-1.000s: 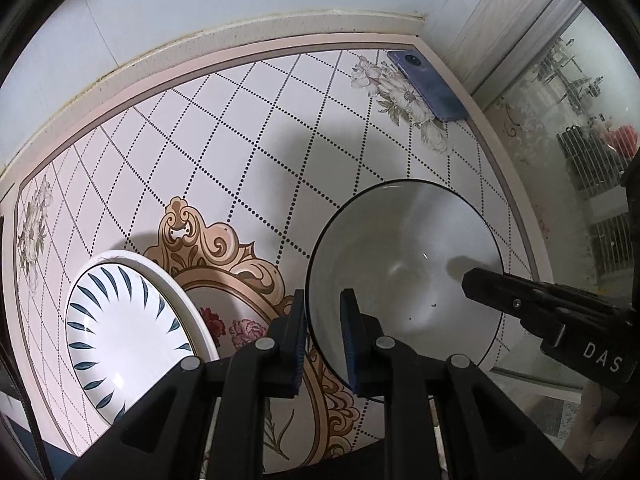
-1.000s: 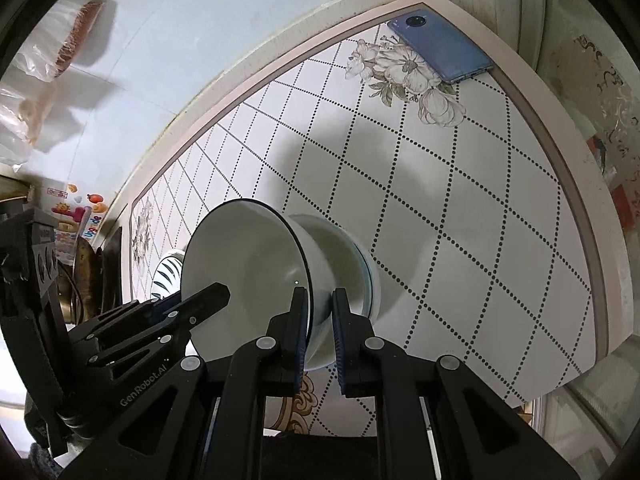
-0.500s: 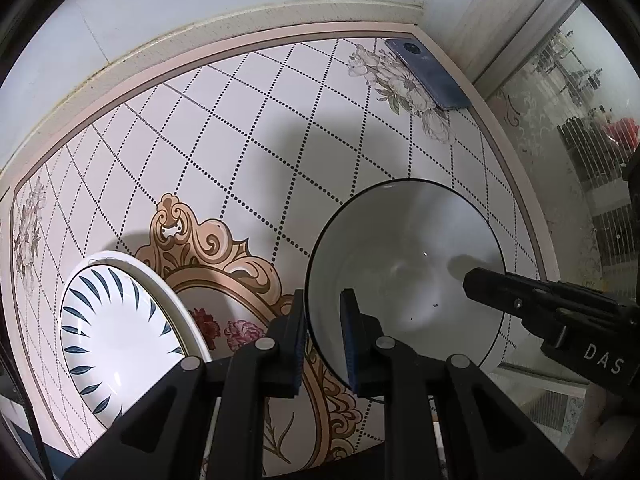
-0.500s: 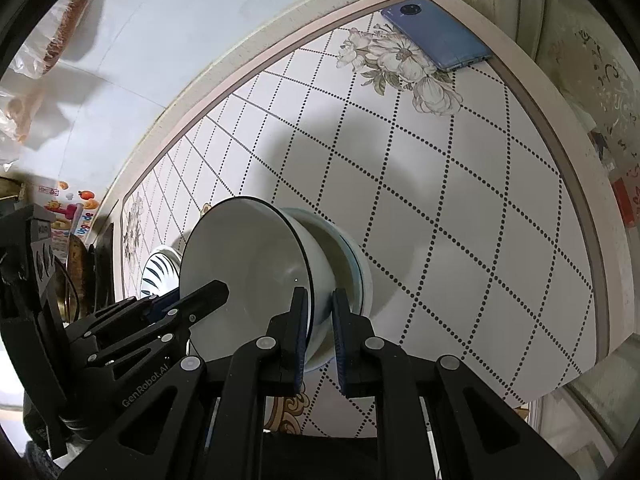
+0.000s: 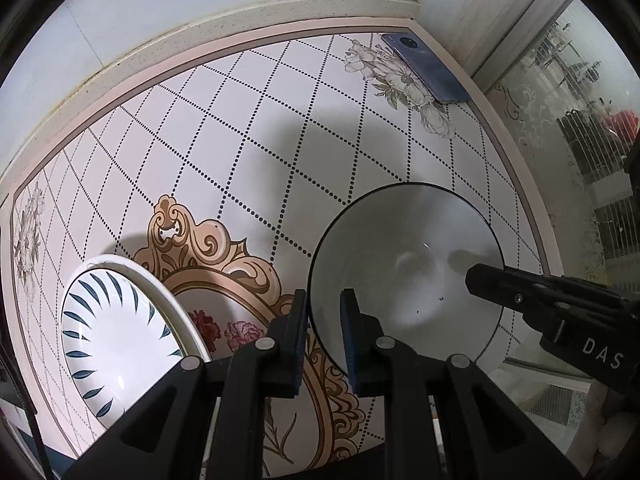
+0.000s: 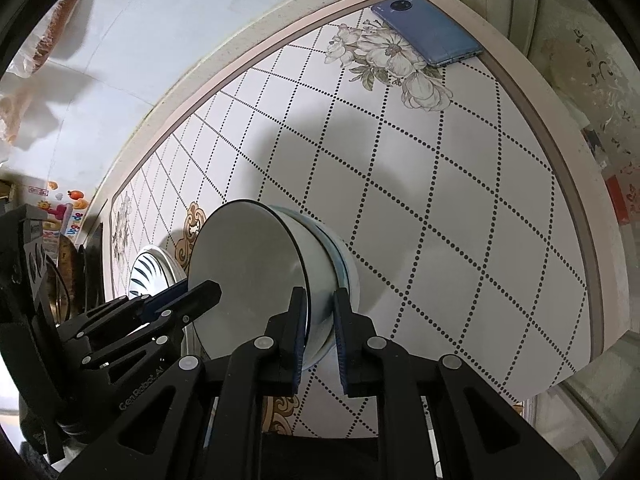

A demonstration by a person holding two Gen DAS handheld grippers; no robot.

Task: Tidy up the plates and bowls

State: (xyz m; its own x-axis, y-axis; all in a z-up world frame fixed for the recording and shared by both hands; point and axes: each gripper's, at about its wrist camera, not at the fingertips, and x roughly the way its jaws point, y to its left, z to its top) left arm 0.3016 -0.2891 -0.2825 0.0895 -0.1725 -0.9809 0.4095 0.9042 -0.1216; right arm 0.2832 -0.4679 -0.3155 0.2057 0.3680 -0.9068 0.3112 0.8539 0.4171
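Striped plate [image 5: 116, 336] partly behind left tongs [image 5: 323, 320]; lower bowl [image 6: 344, 264] mostly covered.

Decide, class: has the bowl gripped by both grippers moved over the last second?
Yes. In the right wrist view the bowl has drawn away from the phone, toward the table's near edge.

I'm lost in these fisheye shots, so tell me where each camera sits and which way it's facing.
Left wrist: sits on the left tongs, looking down along them at the bowl rim they pinch; striped plate left, right tongs entering from the right.
Right wrist: sits on the right tongs, clamping the bowl's opposite rim; left tongs at left.
Shared: bowl, striped plate, phone, patterned table.
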